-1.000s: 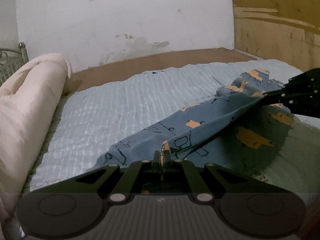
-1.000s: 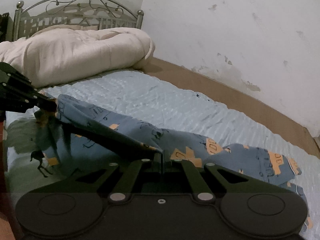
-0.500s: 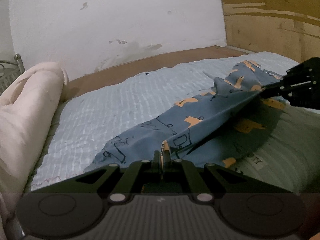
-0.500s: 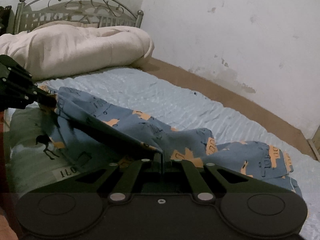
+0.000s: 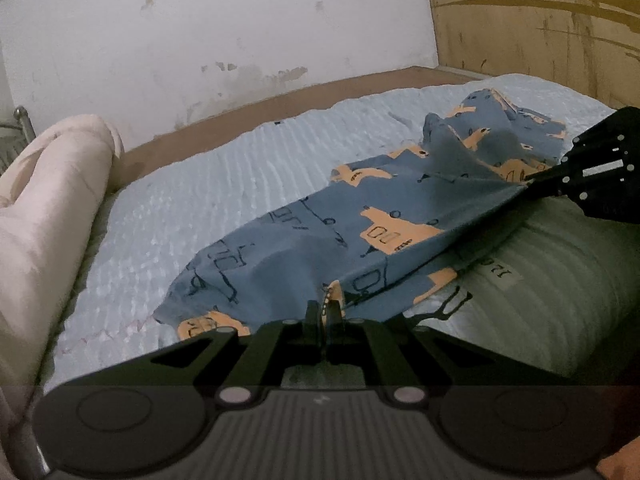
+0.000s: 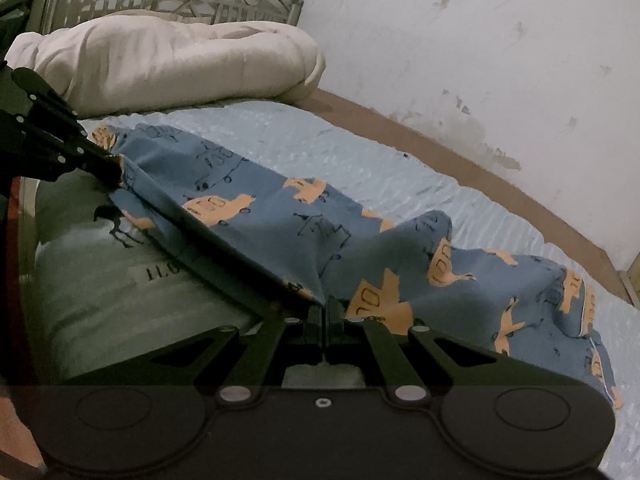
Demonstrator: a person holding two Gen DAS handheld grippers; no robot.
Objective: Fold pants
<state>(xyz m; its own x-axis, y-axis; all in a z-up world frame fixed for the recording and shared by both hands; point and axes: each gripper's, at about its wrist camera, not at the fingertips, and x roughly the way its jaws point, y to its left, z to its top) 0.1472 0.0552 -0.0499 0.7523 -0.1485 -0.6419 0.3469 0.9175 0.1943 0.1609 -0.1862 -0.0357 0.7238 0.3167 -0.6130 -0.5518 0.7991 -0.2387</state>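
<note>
Two black handheld claws, each seen from its own wrist camera and from the other's.

The left claw (image 5: 324, 312) fills the bottom of its view, tilted downward. Its two fingers (image 5: 311, 312) are pressed together, pinching an edge of the pants (image 5: 304, 248). From the right camera, the same claw (image 6: 114, 170) reaches in from the upper left edge, its tip clamped on the cloth.

The right claw (image 6: 324, 312) is likewise tilted downward, fingers (image 6: 314, 316) fully closed on a fold of the pants (image 6: 280, 216). From the left camera it (image 5: 528, 179) enters from the right edge, its narrow tip gripping the cloth.

The cloth is stretched between the two tips.
</note>
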